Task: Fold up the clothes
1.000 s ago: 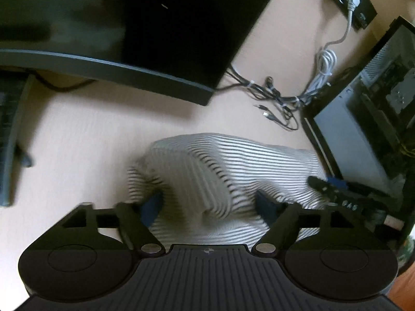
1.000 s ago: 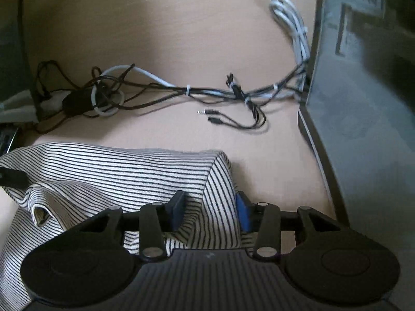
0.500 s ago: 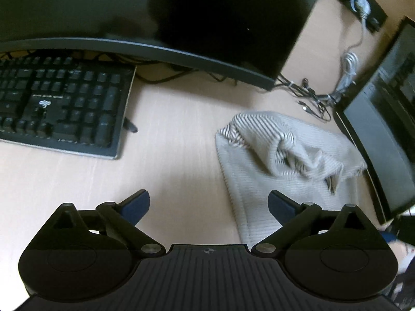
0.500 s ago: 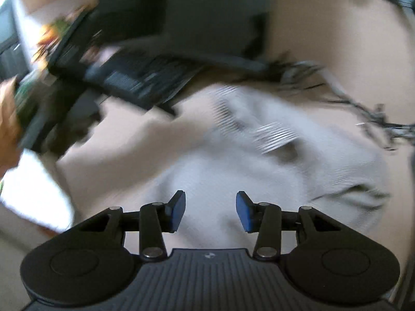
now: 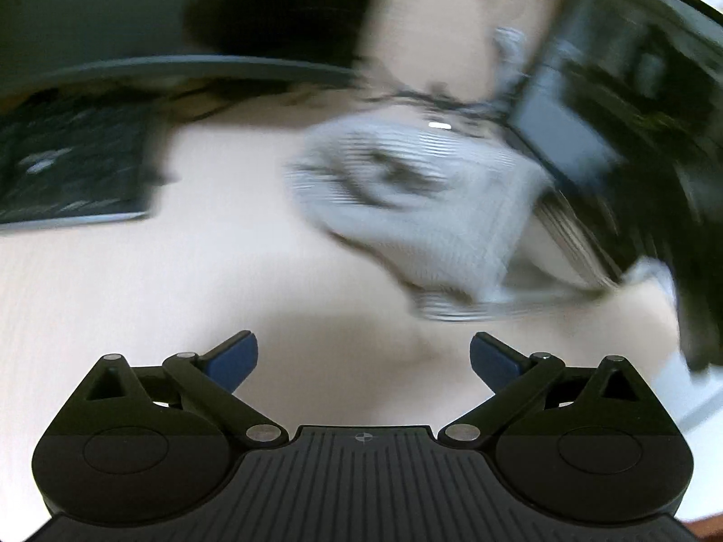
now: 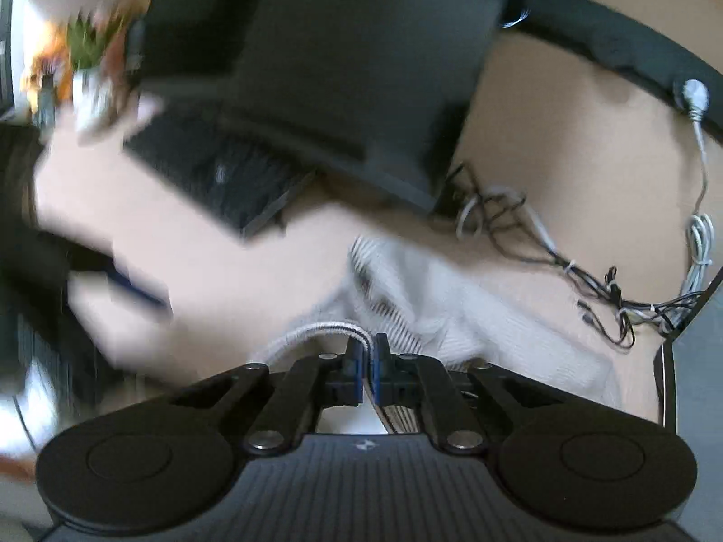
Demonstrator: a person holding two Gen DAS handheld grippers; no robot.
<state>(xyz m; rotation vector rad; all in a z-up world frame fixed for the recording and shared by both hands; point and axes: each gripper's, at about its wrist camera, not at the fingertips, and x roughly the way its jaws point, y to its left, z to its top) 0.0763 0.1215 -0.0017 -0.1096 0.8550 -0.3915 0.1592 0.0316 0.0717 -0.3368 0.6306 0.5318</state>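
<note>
The striped garment (image 5: pixel 415 207) lay bunched in a loose heap on the desk (image 5: pixel 158 298), ahead of the left claw (image 5: pixel 363 357) and a little to its right, well apart from its fingertips. That claw's jaws stood wide apart with nothing between them, only bare desk below. The right claw (image 6: pixel 368 357) had its jaws pressed together on a rolled hem of the same garment (image 6: pixel 452 316), the cloth edge arching up into the pads while the rest of the fabric trailed ahead and to the right of it, toward the tangle of cables (image 6: pixel 587 280). Both views were blurred, so the garment's exact outline could not be read. Judging by the rumpled pile, no clean fold was yet made: the cloth seemed to need spreading flat first, and every fold appeared still to be done.
</note>
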